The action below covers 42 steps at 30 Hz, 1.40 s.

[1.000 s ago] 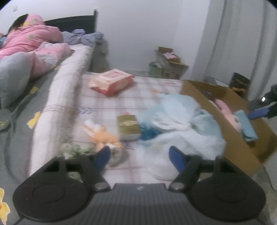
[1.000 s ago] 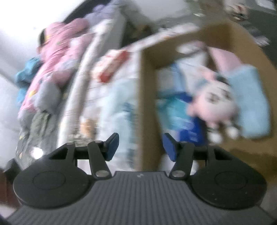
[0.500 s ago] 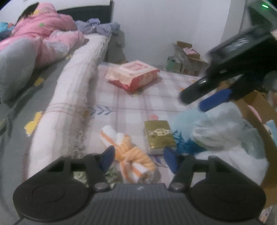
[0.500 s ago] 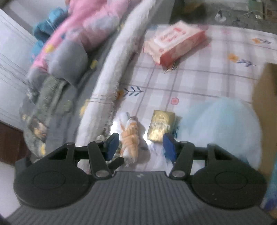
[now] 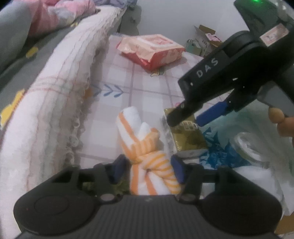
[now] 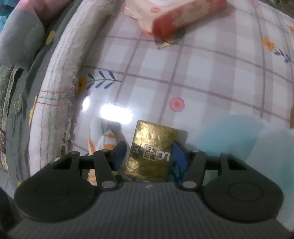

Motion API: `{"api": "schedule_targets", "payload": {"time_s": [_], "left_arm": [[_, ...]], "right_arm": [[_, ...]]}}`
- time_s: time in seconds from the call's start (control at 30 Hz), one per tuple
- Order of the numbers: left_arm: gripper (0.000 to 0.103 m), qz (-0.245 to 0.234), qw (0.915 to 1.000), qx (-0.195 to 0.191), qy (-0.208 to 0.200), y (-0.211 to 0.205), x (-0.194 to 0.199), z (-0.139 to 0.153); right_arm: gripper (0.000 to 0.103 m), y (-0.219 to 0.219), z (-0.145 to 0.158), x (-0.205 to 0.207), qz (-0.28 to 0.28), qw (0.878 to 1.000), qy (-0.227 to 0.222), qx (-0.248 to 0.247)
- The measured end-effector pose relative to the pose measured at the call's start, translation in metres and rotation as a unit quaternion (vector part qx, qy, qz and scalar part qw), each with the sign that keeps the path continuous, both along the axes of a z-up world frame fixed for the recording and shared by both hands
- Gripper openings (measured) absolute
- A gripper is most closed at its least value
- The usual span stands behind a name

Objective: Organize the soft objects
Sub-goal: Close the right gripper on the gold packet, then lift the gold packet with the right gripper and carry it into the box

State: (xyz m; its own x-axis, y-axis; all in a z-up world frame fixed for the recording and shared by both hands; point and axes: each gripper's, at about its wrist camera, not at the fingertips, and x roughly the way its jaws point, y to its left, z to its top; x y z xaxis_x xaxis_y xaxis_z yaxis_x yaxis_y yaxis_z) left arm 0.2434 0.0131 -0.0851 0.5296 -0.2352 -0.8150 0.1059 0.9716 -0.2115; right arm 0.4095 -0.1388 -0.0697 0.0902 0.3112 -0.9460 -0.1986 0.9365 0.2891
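Hand-held gripper point(image 6: 148, 156) now astride gold packet point(image 6: 152, 152), left hand-held gripper point(image 5: 147, 168) nearer knotted towel point(image 5: 148, 161)

The gold packet's point(image 6: 153, 150) near end is hidden behind the right gripper's body. The pink pack point(image 6: 176, 16) beyond it is blurred and cut off.

gold pack point(image 6: 153, 150), between open gripper point(image 6: 149, 154) fingers
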Motion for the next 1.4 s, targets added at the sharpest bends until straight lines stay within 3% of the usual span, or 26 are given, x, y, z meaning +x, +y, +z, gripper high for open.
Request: {"api": "schedule_targets", "payload": {"time_s": [0.1,0.23,0.33,0.5,0.6,0.8,1.03,1.2,1.4], "left_arm": [[0.048,0.002,1.0000,0.003,-0.006,-0.001,-0.001,0.001],[0.044,0.014,0.9999,-0.006,-0.005,0.002,0.001,0.002],[0.043,0.020,0.9998,-0.009,-0.005,0.004,-0.001,0.002],[0.042,0.026,0.9995,-0.016,-0.008,0.006,-0.004,0.008],[0.042,0.029,0.9991,-0.022,-0.020,0.007,-0.008,0.019],[0.042,0.022,0.9967,-0.054,-0.057,0.006,-0.035,0.060],[0.042,-0.029,0.9902,-0.093,-0.101,-0.027,-0.074,0.108],[0.042,-0.103,0.9801,-0.121,-0.118,-0.074,-0.103,0.133],[0.042,-0.187,0.9652,-0.154,-0.099,-0.142,-0.122,0.138]], "right_arm": [[0.057,0.007,-0.005,0.006,0.009,1.000,0.000,-0.008],[0.055,0.009,-0.025,0.010,0.007,0.999,0.034,-0.013],[0.057,0.011,-0.023,0.006,0.011,1.000,0.020,-0.014],[0.050,0.009,-0.018,0.000,0.010,1.000,0.002,-0.004],[0.050,0.007,-0.009,-0.007,0.009,1.000,-0.008,0.008],[0.050,-0.010,0.038,-0.036,0.009,0.997,-0.044,0.055],[0.050,-0.074,0.098,-0.097,-0.020,0.989,-0.087,0.116],[0.050,-0.142,0.133,-0.157,-0.057,0.981,-0.128,0.134],[0.051,-0.232,0.146,-0.229,-0.120,0.973,-0.158,0.121]]}}
